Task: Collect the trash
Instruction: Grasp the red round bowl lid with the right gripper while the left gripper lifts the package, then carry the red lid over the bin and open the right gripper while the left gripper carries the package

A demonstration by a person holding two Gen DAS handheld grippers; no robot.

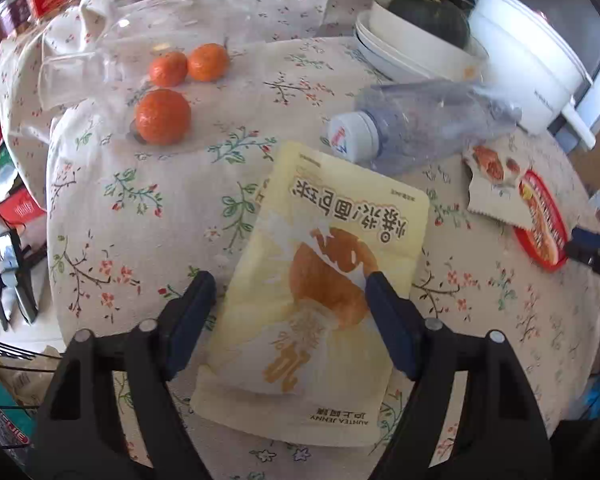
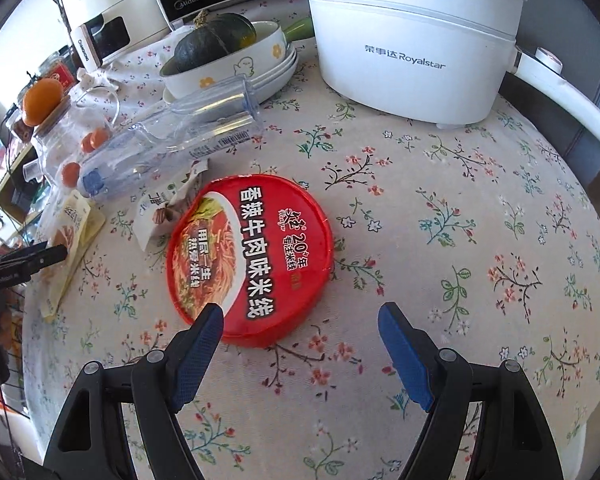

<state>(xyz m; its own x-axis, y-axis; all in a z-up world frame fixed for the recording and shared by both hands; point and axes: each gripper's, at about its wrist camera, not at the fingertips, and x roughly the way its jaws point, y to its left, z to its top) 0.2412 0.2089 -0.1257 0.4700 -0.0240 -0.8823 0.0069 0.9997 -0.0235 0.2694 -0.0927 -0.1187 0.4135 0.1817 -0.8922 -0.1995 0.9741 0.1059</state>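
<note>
Floral tablecloth [image 2: 460,200], dark squash [image 2: 212,42] in white bowl [image 2: 228,72], both tools wide open, empty.

Both handheld tools share one build. The left gripper [image 1: 288,280] has two black plastic arms with triangular cut-outs, each pinned by round silver screws, ending in dark blue textured pads. The right gripper [image 2: 300,314] matches it: black forked arms, silver screw heads, brighter blue pads with a fine dimpled grid. No sleeve or cable shows on either
</note>
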